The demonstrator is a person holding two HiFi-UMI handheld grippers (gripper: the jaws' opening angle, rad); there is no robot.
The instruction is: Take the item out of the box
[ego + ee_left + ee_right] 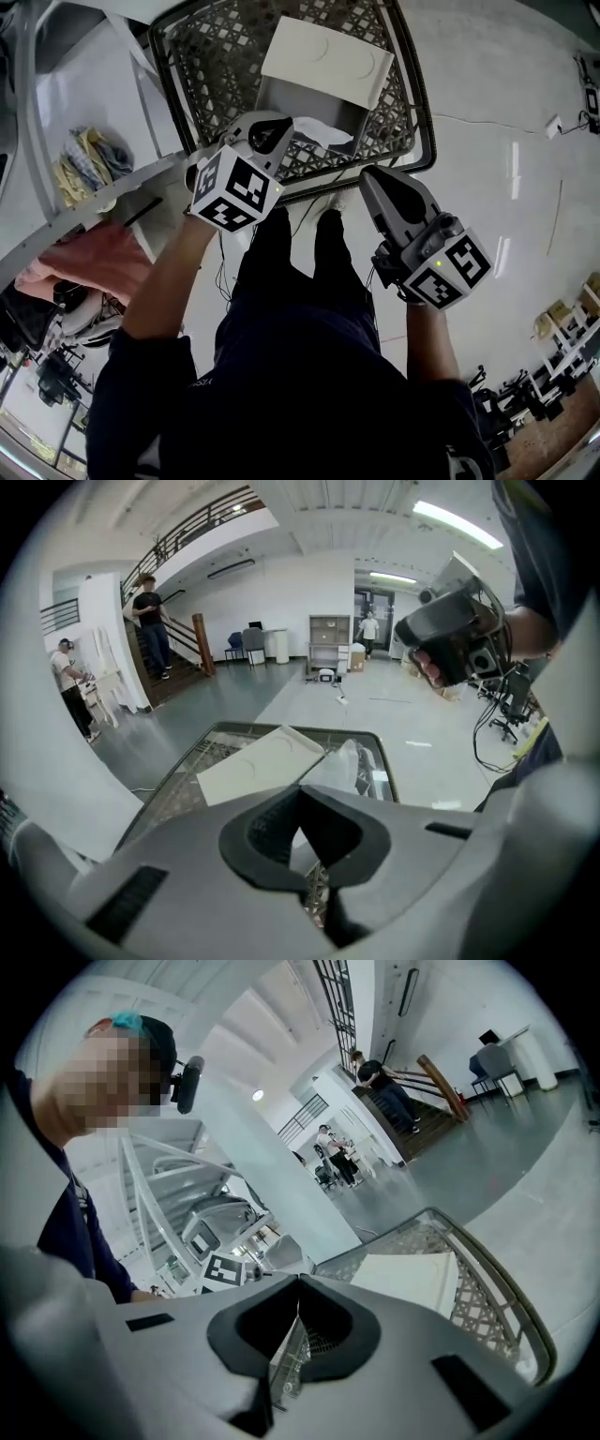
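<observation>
An open cardboard box (281,98) with its white lid flap (323,61) turned back lies in a wire mesh basket (417,112) on the floor. Crumpled white wrapping (323,131) shows inside the box. My left gripper (272,127) hovers over the box's near edge, jaws shut with nothing between them. In the left gripper view the closed tips (300,789) point at the flap (258,761) and the wrapping (342,766). My right gripper (370,176) is shut and empty just outside the basket's near rim. Its own view shows the tips (298,1279) touching, with the flap (408,1279) beyond.
A white shelf frame with folded cloths (89,159) stands at the left. A cable (497,122) runs across the grey floor on the right. My legs and shoes (328,220) are just below the basket. People stand far off by a staircase (150,621).
</observation>
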